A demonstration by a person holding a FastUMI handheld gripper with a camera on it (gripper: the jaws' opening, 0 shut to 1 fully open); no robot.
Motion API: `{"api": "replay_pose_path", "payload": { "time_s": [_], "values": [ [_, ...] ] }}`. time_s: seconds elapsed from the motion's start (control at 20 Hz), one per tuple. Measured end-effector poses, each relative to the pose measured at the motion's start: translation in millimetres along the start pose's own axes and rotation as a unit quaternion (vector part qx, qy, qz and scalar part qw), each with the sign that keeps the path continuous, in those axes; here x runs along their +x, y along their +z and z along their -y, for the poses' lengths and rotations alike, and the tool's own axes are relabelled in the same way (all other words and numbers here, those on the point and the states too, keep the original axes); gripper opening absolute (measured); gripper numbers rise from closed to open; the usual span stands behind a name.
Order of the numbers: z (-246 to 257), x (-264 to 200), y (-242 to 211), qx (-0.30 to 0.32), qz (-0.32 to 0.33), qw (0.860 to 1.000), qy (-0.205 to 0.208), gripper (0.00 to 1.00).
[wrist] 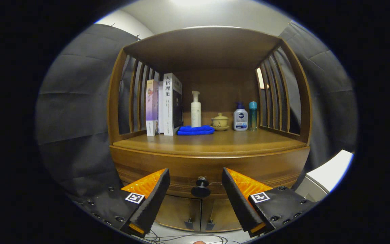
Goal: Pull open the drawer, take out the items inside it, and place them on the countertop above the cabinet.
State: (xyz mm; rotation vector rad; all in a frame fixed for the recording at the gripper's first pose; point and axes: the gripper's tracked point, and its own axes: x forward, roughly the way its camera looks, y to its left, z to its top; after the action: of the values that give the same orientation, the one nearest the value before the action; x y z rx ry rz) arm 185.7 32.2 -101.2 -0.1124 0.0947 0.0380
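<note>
A wooden cabinet stands straight ahead. Its drawer front (212,169) sits flush below the countertop (208,142) and carries a dark round knob (200,189). My gripper (196,174) is open, and the knob lies in the gap between the two fingers, a little beyond them and untouched. The drawer is shut, so whatever lies inside is hidden.
At the back of the countertop stand upright books (164,105), a folded blue cloth (195,130), a white pump bottle (196,110), a lidded yellow cup (220,121), a white-and-blue bottle (240,117) and a teal bottle (253,115). Two small cabinet doors (200,213) sit under the drawer. Cables (181,237) lie on the floor.
</note>
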Motion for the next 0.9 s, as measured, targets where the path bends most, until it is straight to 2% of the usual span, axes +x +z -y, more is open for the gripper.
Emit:
{"api": "replay_pose_path", "payload": {
  "time_s": [0.35, 0.6, 0.9],
  "values": [
    [5.7, 36.1, -34.2, 0.013, -0.034, 0.999, -0.017, 0.98],
    [6.7, 45.8, -47.2, 0.018, -0.043, 0.999, -0.023, 0.9],
    [8.5, 53.4, -59.0, 0.025, -0.055, 0.998, -0.032, 0.62]
  ]
}}
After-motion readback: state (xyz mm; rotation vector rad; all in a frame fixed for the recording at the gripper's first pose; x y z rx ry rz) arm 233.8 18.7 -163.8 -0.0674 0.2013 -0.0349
